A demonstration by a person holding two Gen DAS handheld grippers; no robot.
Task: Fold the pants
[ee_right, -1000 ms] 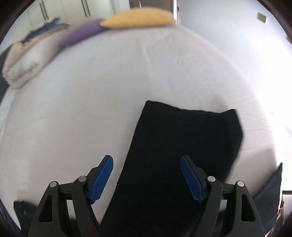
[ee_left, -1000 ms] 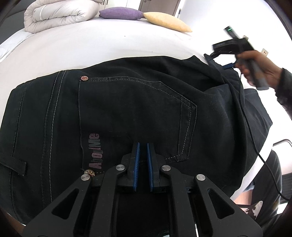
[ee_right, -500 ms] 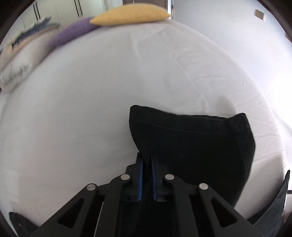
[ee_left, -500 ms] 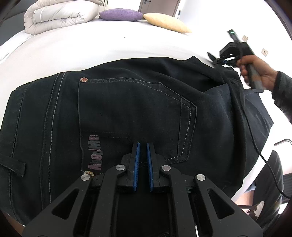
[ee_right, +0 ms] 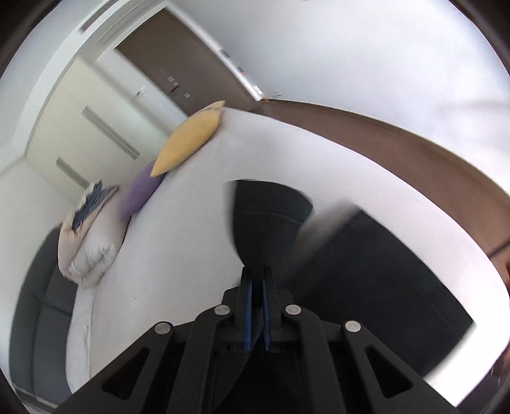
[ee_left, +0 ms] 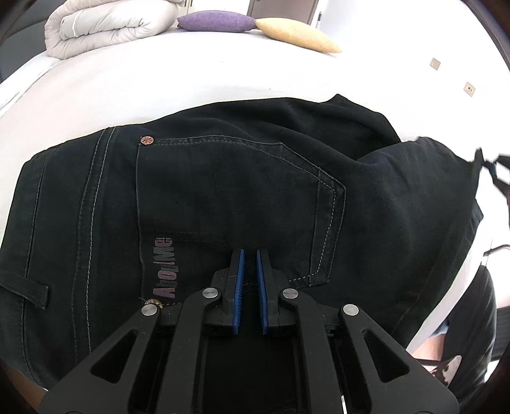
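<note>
While black pants (ee_left: 242, 191) lie spread across a white bed (ee_left: 159, 86), two hand-held grippers work on them. Seen from the left wrist camera, the left gripper (ee_left: 250, 254) sits low over the seat of the pants, near the lower edge of a back pocket (ee_left: 236, 203), its blue pads (ee_left: 239, 280) drawn almost together with only a thin slit between them; whether any cloth is pinched there cannot be told. A printed logo (ee_left: 164, 267) runs along the pocket just left of the gripper. At the far right of that view a fold of the dark fabric is raised off the bed.

From the right wrist camera, tilted and blurred, the right gripper (ee_right: 257, 274) has its pads closed on the end of a pant leg (ee_right: 267, 216), which fans out beyond the fingertips and hangs lifted above the mattress.

Far across the bed lie a yellow cushion (ee_left: 296, 35), a purple cushion (ee_left: 213, 22) and a rolled white duvet (ee_left: 108, 25).
</note>
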